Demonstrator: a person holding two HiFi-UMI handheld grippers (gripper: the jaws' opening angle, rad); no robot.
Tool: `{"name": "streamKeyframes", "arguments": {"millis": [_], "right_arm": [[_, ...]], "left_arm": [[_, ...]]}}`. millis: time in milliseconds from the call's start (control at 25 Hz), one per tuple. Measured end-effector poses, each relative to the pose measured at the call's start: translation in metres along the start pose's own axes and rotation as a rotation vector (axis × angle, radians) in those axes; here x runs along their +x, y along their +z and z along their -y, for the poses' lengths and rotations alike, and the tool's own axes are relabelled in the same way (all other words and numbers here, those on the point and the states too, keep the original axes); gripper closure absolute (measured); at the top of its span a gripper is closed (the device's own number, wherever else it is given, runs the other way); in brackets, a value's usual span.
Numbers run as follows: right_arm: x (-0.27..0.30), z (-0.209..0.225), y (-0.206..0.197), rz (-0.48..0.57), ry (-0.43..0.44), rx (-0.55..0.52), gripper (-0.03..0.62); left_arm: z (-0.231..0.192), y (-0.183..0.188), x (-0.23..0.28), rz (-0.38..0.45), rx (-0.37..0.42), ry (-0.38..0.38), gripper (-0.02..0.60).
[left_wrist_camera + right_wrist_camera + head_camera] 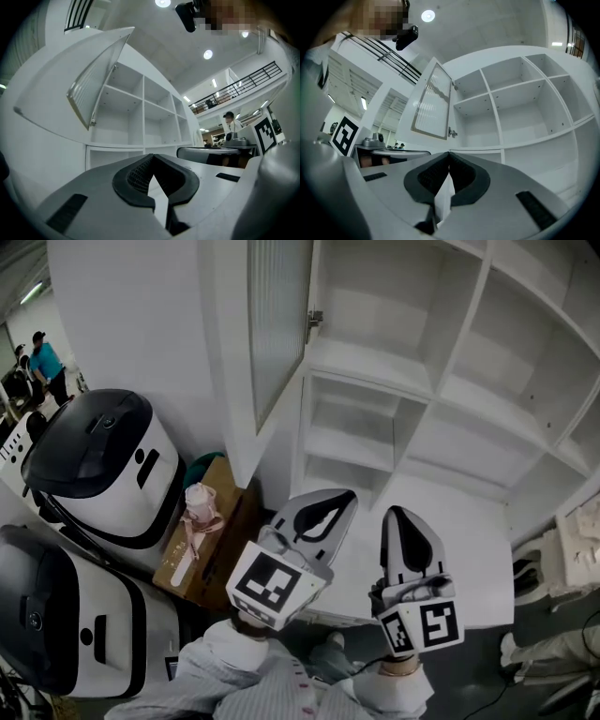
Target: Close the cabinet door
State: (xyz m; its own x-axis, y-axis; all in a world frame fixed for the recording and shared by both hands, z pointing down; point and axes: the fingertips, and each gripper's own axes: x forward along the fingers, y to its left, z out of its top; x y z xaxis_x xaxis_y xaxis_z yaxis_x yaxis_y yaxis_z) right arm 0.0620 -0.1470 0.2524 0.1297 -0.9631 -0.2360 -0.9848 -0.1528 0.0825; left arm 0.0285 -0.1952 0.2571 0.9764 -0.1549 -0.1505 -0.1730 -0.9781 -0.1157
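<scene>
The left hand-held gripper (336, 505) and the right hand-held gripper (401, 521) point side by side toward a white open-fronted shelf cabinet (441, 381), each with its jaws clenched together on nothing. The white-framed cabinet door with a ribbed translucent panel (278, 324) stands swung open, above and ahead of the left hand-held gripper and up to the left of the right one, hung on a metal hinge (315, 321). Neither hand-held gripper touches it. Left of the left hand-held gripper sit a brown cardboard box (214, 521) and two white-and-black rounded machines (103, 465).
</scene>
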Motion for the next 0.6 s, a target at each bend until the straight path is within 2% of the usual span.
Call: {"name": "streamKeyframes", "arguments": {"millis": [360, 600], "right_arm": [[0.031, 0.073, 0.006, 0.011, 0.173, 0.01, 0.582], [0.037, 0.093, -0.002, 0.007, 0.284, 0.033, 0.582]], "left_arm": [[0.001, 0.006, 0.074, -0.009, 0.023, 0.155, 0.572], [0.004, 0.004, 0.09, -0.024, 0.032, 0.267, 0.572]]}}
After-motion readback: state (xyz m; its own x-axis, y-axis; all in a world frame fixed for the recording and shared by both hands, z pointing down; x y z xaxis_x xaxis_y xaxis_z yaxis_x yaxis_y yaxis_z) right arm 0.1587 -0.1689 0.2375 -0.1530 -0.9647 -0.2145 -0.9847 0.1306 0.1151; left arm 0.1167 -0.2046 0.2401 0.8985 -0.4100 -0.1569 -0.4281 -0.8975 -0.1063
